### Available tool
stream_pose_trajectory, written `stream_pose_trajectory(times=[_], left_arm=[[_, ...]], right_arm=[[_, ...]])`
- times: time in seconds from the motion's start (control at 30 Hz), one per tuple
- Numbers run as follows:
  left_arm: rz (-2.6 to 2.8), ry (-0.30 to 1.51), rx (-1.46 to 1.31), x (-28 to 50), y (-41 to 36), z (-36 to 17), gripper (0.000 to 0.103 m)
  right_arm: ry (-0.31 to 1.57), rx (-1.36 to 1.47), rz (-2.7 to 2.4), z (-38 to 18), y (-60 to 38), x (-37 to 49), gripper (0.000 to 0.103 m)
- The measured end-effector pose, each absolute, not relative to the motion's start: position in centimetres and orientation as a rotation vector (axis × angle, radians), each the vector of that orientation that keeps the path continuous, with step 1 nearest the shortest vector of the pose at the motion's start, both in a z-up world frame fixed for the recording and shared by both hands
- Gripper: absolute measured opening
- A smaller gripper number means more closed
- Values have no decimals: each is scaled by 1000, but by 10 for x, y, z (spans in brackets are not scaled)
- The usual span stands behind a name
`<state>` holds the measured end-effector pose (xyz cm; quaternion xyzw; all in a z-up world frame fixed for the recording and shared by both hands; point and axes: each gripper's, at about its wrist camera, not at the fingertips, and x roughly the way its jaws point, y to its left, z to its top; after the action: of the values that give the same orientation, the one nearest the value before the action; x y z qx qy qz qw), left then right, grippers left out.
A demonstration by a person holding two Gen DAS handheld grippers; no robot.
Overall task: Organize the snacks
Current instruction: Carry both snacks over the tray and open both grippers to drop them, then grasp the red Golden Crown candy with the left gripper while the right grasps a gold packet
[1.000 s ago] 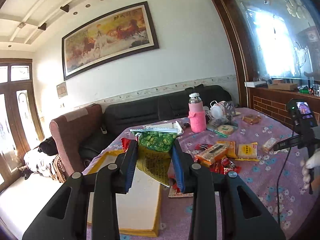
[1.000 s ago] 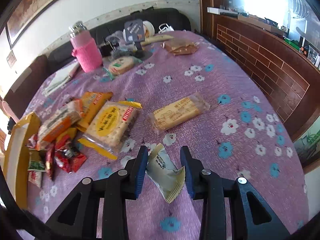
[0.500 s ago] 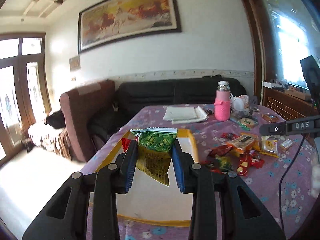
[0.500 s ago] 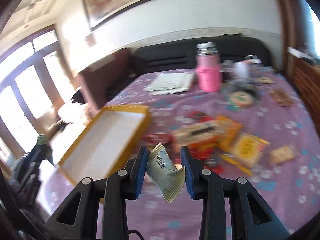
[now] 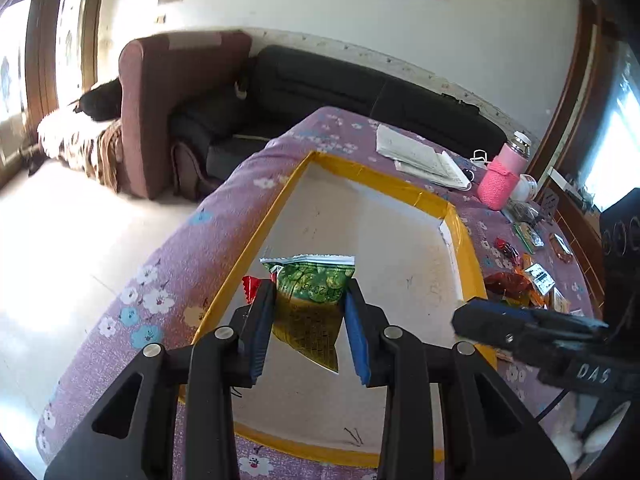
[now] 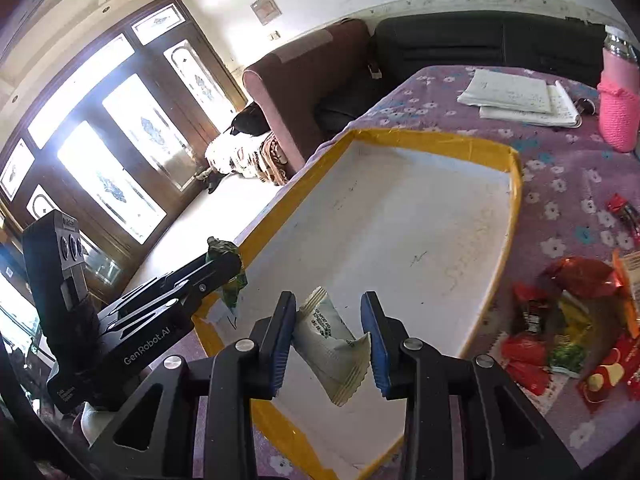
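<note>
Two grippers, both loaded, both over the tray. Left gripper (image 5: 310,328): blue pads pinched on a green snack packet (image 5: 310,300), its white crimped top edge standing above the fingertips, its lower corner hanging down toward the tray floor. Red wrapper (image 5: 252,286) poking out at the left pad, possibly caught in the same grip; hard to tell from this angle. Right gripper (image 6: 330,340): jaws clamped narrow on a white sachet (image 6: 332,346) with small printed text, tilted, serrated end pointing down and right. Same left gripper seen from the right wrist view at lower left, a green packet edge showing at its tip above the tray's near-left rim.

Below both: yellow-rimmed tray (image 5: 384,182) with a bare white floor marked by a few dark scuffs, lying on a purple floral tablecloth (image 5: 208,240). Neither packet touching the floor of the tray.

Right of the tray, on the cloth: heap of loose snacks (image 6: 568,320), red, orange and green wrappers, just beside the rim. Farther back: folded papers (image 6: 516,96), then a flask in a pink knitted sleeve (image 5: 502,178). Beyond the table edge: black sofa (image 5: 360,92) along the wall, maroon armchair (image 5: 168,92) at its end, wooden glazed doors (image 6: 112,160) brightly lit.
</note>
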<state>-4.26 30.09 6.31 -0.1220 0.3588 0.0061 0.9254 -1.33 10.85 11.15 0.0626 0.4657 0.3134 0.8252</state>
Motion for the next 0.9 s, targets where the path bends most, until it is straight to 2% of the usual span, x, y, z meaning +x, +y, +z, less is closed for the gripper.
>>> stream_pose_trajectory(times=[0.17, 0.23, 0.47, 0.63, 0.73, 0.9], left_arm=[[32, 756, -265, -41, 311, 59, 37], [18, 755, -276, -42, 313, 63, 44], [1, 708, -295, -65, 312, 91, 48], [-22, 647, -264, -95, 289, 115, 72], [-28, 632, -278, -107, 271, 116, 72], [11, 590, -274, -123, 241, 110, 72]], right_arm=[[1026, 63, 665, 97, 130, -11, 38], [1027, 51, 660, 96, 136, -11, 39], [964, 102, 669, 121, 118, -23, 44], [851, 129, 583, 155, 42, -48, 46], [831, 121, 443, 159, -15, -54, 52], [900, 214, 314, 138, -84, -52, 53]])
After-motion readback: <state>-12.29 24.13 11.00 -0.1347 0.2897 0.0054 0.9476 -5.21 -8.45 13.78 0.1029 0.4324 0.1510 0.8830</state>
